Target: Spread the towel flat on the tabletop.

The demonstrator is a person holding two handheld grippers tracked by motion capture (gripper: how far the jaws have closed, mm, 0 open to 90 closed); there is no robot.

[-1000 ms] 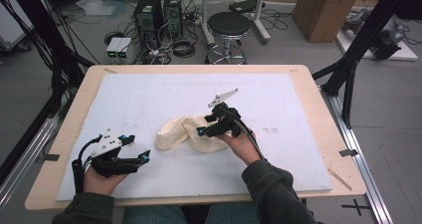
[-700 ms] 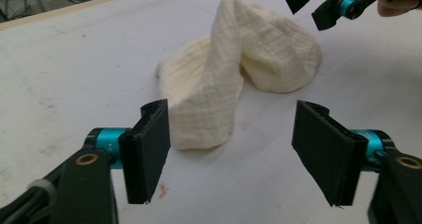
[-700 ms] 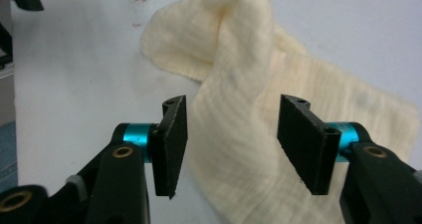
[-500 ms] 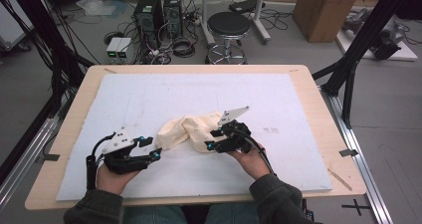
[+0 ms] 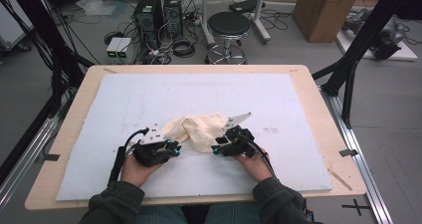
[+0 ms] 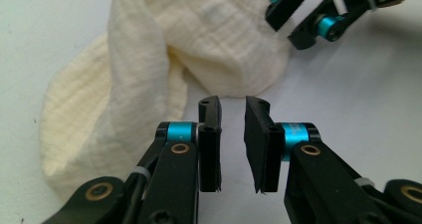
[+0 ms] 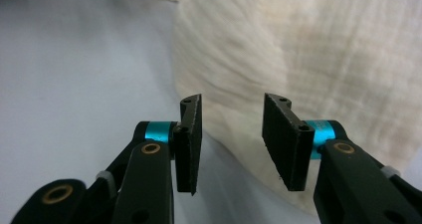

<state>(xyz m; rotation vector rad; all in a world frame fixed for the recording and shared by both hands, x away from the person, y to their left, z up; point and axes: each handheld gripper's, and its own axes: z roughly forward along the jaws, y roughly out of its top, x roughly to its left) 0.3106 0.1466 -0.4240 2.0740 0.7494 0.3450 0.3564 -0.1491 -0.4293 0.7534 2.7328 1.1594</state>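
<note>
A crumpled cream cloth (image 5: 196,129) lies on the white board (image 5: 278,99), a little nearer the front edge than the middle. My left gripper (image 5: 175,147) sits at its near left side and has just been closing. In the left gripper view its jaws (image 6: 233,104) stand a narrow gap apart with nothing between them, and the cloth (image 6: 149,59) lies ahead and to the left. My right gripper (image 5: 217,150) is at the cloth's near right side, also just closing. Its jaws (image 7: 234,102) are apart, the cloth's edge (image 7: 298,50) lies just ahead of them, and the pads do not press on it.
The white board rests on a wooden table (image 5: 328,134) with a thin wooden stick (image 5: 340,179) at its right front. On the floor beyond the table are a round stool (image 5: 229,25), computer cases (image 5: 159,10) with cables, and a cardboard box (image 5: 326,7).
My left gripper has moved right, up to the cloth, and its jaws have narrowed. My right gripper has come down and nearer the front edge. The cloth has spread a little to the right.
</note>
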